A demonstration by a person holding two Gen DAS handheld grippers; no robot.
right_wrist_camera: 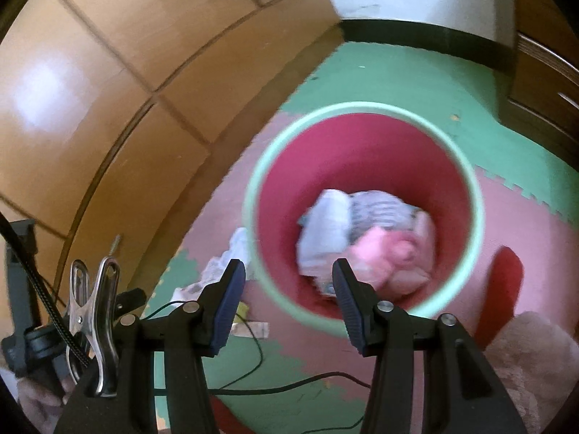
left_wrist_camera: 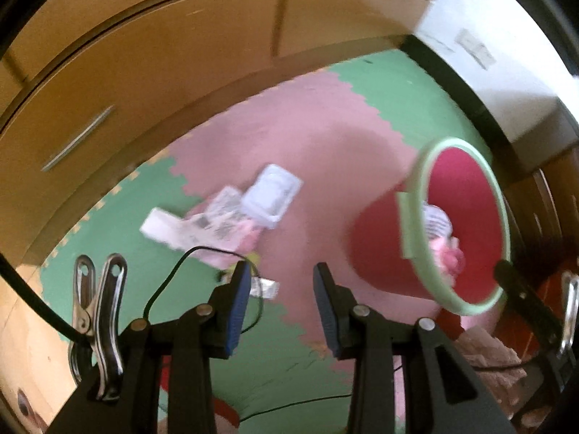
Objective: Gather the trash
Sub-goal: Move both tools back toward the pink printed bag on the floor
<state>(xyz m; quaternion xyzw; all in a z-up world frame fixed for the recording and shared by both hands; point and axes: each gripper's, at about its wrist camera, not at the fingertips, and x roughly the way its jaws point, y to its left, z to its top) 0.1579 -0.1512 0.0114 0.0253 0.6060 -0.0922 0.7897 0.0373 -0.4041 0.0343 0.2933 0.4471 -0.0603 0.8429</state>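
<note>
A red bin with a pale green rim (left_wrist_camera: 412, 217) stands on the foam mat at the right of the left wrist view. Crumpled striped paper (left_wrist_camera: 438, 218) and something pink lie inside it. My left gripper (left_wrist_camera: 282, 285) is open and empty over the mat. Past it lie a clear plastic tray (left_wrist_camera: 271, 195), printed paper (left_wrist_camera: 220, 217), a white box (left_wrist_camera: 159, 228) and a small wrapper (left_wrist_camera: 266, 287). My right gripper (right_wrist_camera: 287, 285) hangs open and empty over the near rim of the bin (right_wrist_camera: 362, 108). It looks down on white and striped paper (right_wrist_camera: 347, 220) and a pink wad (right_wrist_camera: 387, 253).
Wooden cabinet fronts (left_wrist_camera: 163, 72) run along the left, and a white wall with a black skirting (right_wrist_camera: 416, 36) stands behind. Thin cables (right_wrist_camera: 282, 387) cross the green and pink mat. A beige plush thing (right_wrist_camera: 532, 354) and a red object (right_wrist_camera: 506, 282) lie right of the bin.
</note>
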